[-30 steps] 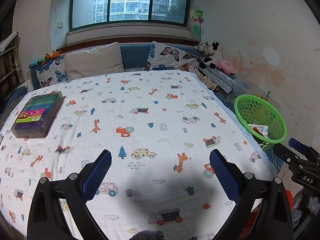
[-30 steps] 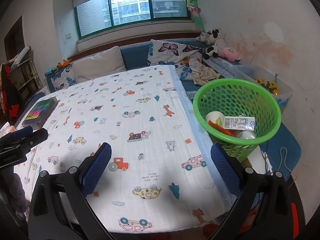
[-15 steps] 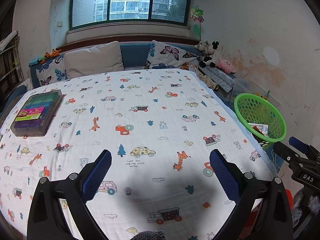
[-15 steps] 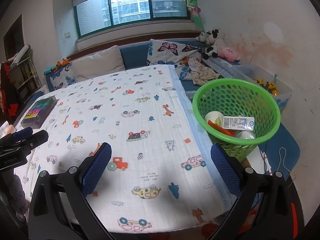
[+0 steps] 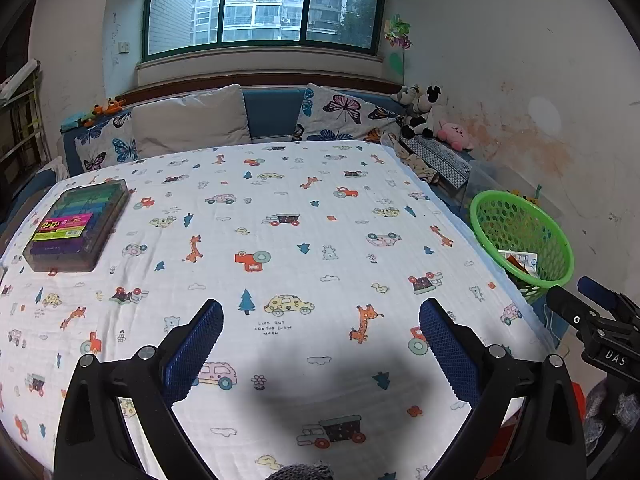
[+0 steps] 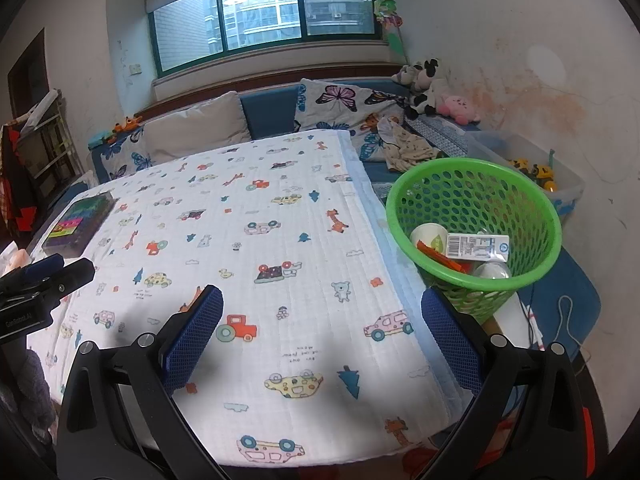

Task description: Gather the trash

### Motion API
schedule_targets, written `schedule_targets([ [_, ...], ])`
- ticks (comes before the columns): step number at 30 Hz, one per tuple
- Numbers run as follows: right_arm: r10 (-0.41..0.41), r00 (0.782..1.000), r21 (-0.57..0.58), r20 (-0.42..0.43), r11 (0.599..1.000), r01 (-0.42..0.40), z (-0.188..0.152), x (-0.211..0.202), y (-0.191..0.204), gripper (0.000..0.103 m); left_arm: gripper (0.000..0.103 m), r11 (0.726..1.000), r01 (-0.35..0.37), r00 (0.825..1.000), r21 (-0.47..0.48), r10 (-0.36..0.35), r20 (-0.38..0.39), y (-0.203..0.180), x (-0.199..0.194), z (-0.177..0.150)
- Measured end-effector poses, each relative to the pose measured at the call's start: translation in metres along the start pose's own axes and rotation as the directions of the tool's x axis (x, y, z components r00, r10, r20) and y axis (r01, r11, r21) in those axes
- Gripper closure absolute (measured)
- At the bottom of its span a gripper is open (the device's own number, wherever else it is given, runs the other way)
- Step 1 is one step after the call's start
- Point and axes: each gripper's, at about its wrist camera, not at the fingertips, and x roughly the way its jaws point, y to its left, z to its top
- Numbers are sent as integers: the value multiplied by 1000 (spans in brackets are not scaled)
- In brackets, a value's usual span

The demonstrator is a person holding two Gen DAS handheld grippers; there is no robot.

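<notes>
1. Both grippers hang above the desk with nothing between their blue pads: the left gripper (image 5: 320, 336) is spread wide over the printed cloth (image 5: 280, 240), and the right gripper (image 6: 322, 330) is spread just as wide near the cloth's right edge.
2. Beside the desk's right edge stands a green basket (image 6: 404, 196) with holes in its wall, upright, below the level of the cloth.
3. Inside the basket lie a paper cup (image 6: 426, 236) on its side, a white carton (image 6: 478, 247) with a barcode resting across the top of the heap, an orange wrapper (image 6: 440, 258) under the carton, and a pale rounded thing (image 6: 492, 271) that is too blurred to name.
4. From the left wrist view the same basket (image 5: 556, 240) shows at the right, with only the carton (image 5: 520, 258) and a bit of the orange wrapper visible over the rim.
5. At the far left corner of the cloth lies a clear plastic box (image 5: 76, 226), lid shut, filled with rows of coloured blocks and a bright label on top.
6. Behind the basket, a clear tub (image 6: 568, 192) against the wall holds yellow toys (image 6: 536, 170).
</notes>
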Motion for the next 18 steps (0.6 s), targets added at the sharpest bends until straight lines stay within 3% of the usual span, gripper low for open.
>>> schedule_targets([
  [18, 1, 1000, 3, -2, 1000, -1, -1, 2, 1, 4, 8, 1000, -7, 1000, -4, 7, 1, -1, 1, 0],
])
